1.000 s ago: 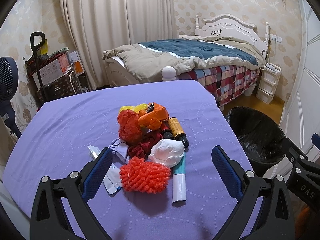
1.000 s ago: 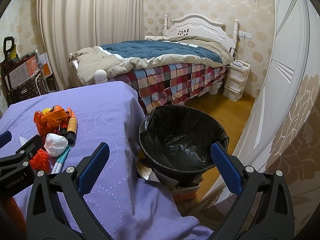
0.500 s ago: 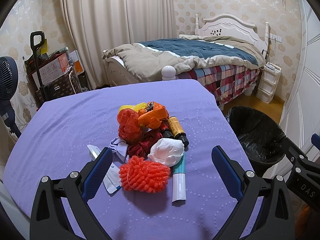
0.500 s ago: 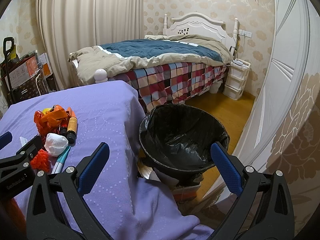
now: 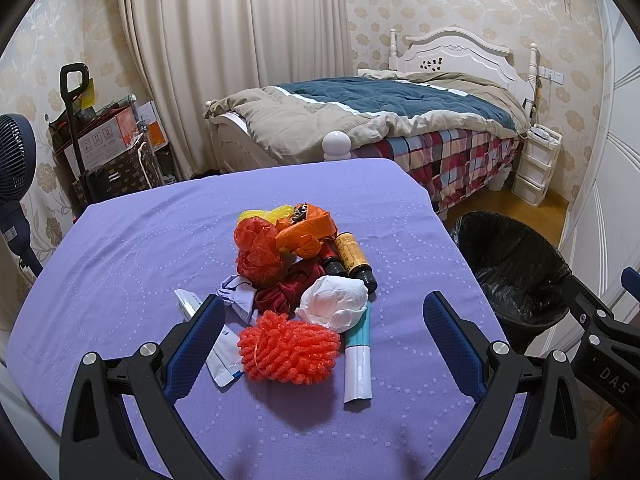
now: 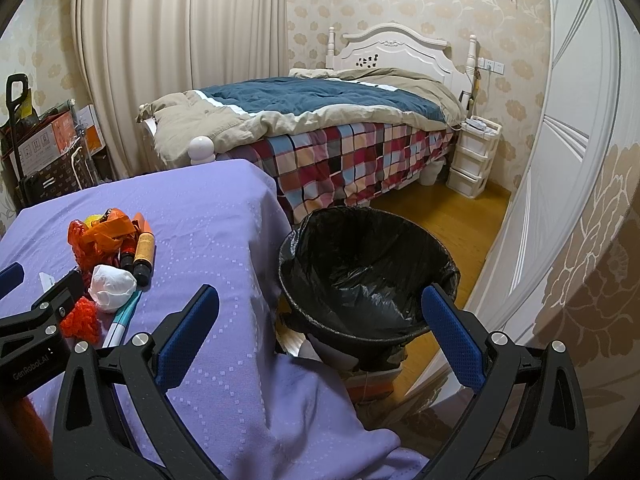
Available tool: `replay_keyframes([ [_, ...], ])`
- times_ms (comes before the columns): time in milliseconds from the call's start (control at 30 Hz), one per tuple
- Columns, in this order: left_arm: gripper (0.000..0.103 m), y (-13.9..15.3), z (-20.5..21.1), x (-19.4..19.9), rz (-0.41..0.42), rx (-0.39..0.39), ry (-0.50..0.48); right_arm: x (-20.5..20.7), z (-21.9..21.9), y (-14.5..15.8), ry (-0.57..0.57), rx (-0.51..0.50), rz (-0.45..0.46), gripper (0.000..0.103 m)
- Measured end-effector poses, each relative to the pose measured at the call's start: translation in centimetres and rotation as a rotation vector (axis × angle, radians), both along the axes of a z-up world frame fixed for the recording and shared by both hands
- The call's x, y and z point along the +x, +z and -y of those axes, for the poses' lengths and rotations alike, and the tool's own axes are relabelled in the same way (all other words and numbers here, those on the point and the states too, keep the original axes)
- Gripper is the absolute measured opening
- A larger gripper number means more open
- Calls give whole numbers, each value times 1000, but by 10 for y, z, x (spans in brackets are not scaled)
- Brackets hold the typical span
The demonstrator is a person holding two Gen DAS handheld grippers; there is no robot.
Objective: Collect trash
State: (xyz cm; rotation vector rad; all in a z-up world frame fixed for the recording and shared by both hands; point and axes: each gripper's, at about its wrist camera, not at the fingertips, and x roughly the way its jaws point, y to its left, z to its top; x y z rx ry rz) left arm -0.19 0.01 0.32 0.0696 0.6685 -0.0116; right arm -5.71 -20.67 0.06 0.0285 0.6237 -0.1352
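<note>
A heap of trash lies mid-table on the purple cloth (image 5: pixel 140 248): an orange foam net (image 5: pixel 290 350), a white crumpled wad (image 5: pixel 334 306), a teal-and-white tube (image 5: pixel 358 364), two small brown bottles (image 5: pixel 352 258), orange and red plastic bags (image 5: pixel 280 240), and a white sachet (image 5: pixel 222 354). My left gripper (image 5: pixel 322 322) is open, its fingers flanking the near end of the heap, nothing between them. My right gripper (image 6: pixel 320 320) is open and empty, hanging above the table's right edge beside the black-lined bin (image 6: pixel 368 276). The same bin (image 5: pixel 516 268) stands on the floor right of the table.
A bed (image 5: pixel 380 120) with a checked cover stands behind the table. White drawers (image 6: pixel 472 156) sit by the headboard. Boxes and a trolley (image 5: pixel 104 148) stand at the back left, with a fan (image 5: pixel 14 160) at the far left. A white wardrobe door (image 6: pixel 560 160) rises at the right.
</note>
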Motion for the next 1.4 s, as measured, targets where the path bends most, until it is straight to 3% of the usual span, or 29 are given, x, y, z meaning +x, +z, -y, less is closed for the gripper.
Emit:
replay_keyframes([
  [867,96,-2,1,-1,8,3,2,0,1,-3,0,4,-7,99],
  [1133,91,-9,-22,-10,-7,26,12,-1,-3,-15,24,30,-22,98],
  [1200,89,-13,-36,-11,-23,22,29,-1,-8,-20,33,28,-32,94],
  [1267,79,-18,-45,-10,-45,18,42,3,-13,-22,44,34,-49,85],
  [1400,78,-29,-58,-5,-93,-5,65,7,-20,-33,66,61,-88,82],
])
